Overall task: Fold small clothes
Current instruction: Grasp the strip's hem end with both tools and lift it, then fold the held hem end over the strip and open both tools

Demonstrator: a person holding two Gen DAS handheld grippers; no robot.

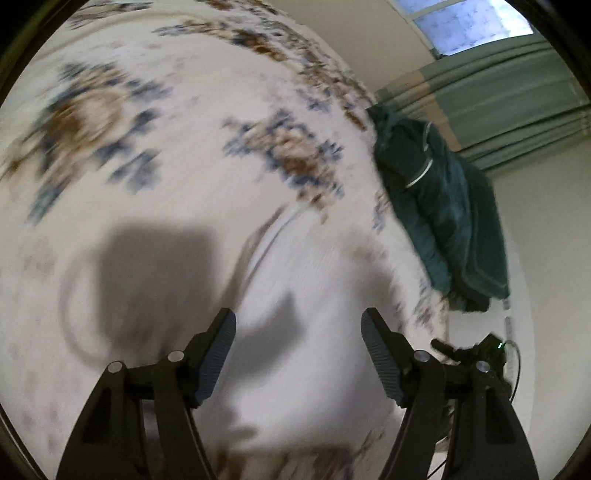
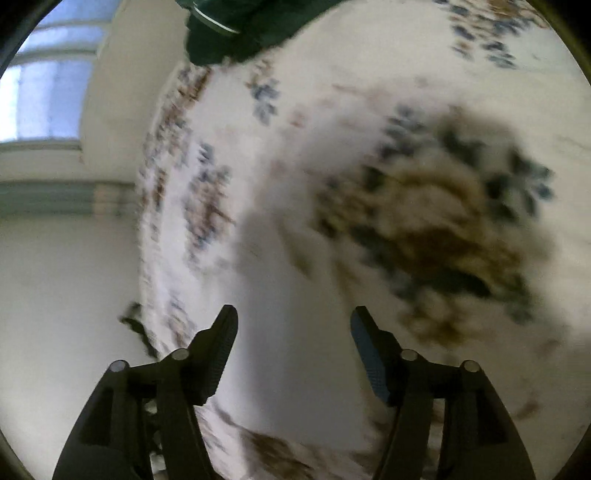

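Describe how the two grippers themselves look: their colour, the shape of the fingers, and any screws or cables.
The left gripper and the right gripper are matte black. Each has two tapered fingers with ribbed dark grey pads, and round silver pivot pins on the linkage arms. No cables or markings show on them.

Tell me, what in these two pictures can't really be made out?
- Flowered bedcover: motion blur smears its pattern in both views.
- Dark green garment: left view shows a bunched heap, its type unclear; the right view's top edge cuts it off.
- Black device with a green light: small, at the bed's edge, partly behind the left gripper.
- Right gripper: fingers apart, nothing between them; the surface below lies in shadow.
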